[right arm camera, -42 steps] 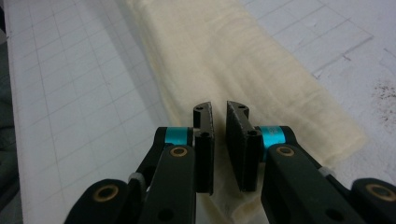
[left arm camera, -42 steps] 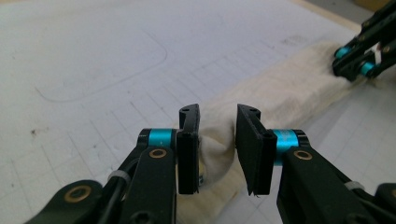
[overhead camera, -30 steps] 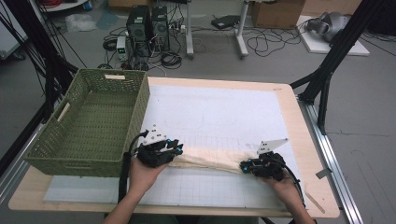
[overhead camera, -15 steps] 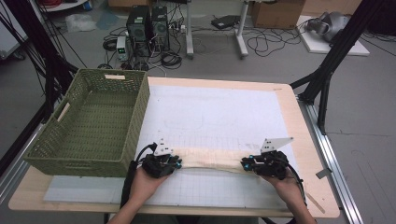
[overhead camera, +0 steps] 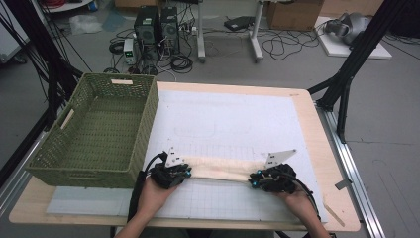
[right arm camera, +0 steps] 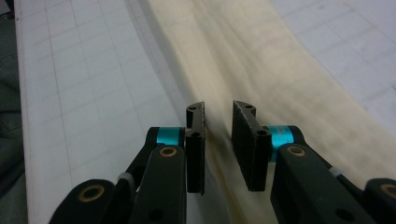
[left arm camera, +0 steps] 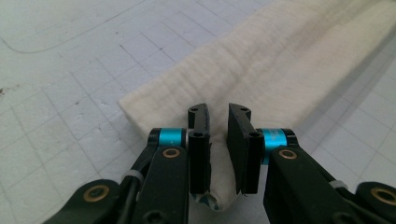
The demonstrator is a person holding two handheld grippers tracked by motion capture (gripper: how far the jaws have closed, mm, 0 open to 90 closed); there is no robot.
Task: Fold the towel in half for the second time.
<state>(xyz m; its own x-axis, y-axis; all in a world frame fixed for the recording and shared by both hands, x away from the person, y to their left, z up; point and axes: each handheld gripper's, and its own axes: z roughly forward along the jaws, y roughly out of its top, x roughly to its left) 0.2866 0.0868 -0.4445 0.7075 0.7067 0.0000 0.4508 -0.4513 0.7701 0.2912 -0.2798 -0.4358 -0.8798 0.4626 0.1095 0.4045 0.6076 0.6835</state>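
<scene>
A long cream cloth (overhead camera: 220, 168), folded into a narrow strip, lies stretched across the near part of the white gridded mat (overhead camera: 228, 119). My left gripper (overhead camera: 187, 172) is at the strip's left end and my right gripper (overhead camera: 253, 179) at its right end. In the left gripper view the left gripper (left arm camera: 218, 109) has its jaws close together, with the cloth (left arm camera: 289, 60) bunched between them. In the right gripper view the right gripper (right arm camera: 218, 106) has narrowly spaced jaws astride a fold of the cloth (right arm camera: 261, 56), which runs away from them.
A green woven basket (overhead camera: 148, 129) stands at the table's left, its near corner close to my left gripper. The wooden table edge (overhead camera: 317, 148) borders the mat on the right. Black stand legs and cables sit on the floor beyond.
Both grippers have drawn back toward the person with the cloth. The strip, slack and slanted before, now lies straight and flat between them.
</scene>
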